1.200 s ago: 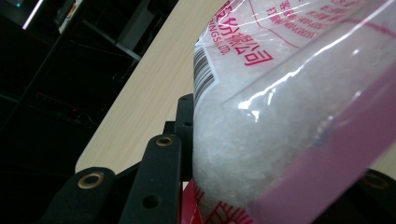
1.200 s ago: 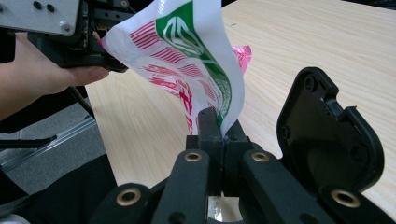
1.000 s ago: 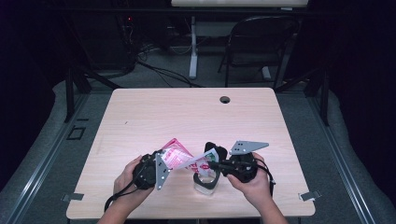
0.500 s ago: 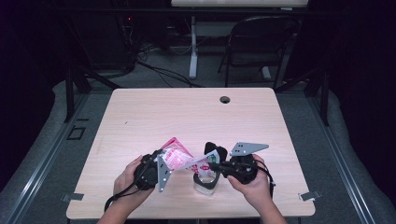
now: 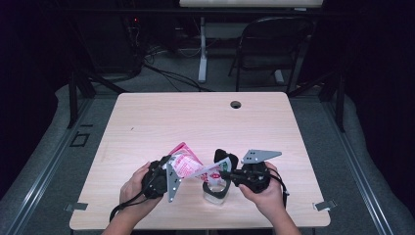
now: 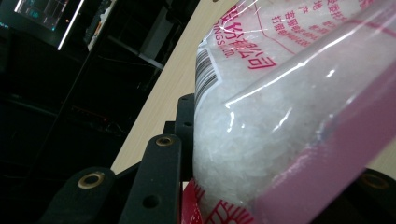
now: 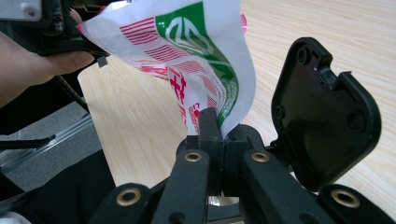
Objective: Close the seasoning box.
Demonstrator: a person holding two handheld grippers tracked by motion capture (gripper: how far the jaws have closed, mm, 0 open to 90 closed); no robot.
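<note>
High view: near the table's (image 5: 147, 117) front edge, my left gripper (image 5: 169, 172) clamps the sugar bag (image 5: 186, 164), now tilted further over the clear container (image 5: 216, 191). My right gripper (image 5: 226, 172) pinches its torn corner, so pouring looks imminent.

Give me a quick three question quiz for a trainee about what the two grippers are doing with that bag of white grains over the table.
1. True or false: the right gripper has its jaws shut on an edge of the red-and-white plastic bag of white grains.
2. What stands on the light wooden table right under the bag's lower end?
A. a clear round container
B. a metal bowl
C. a blue mug
3. Fill in: the left gripper holds the bag's ____ end.

Key: 1 true; 2 A; 3 filled
</note>
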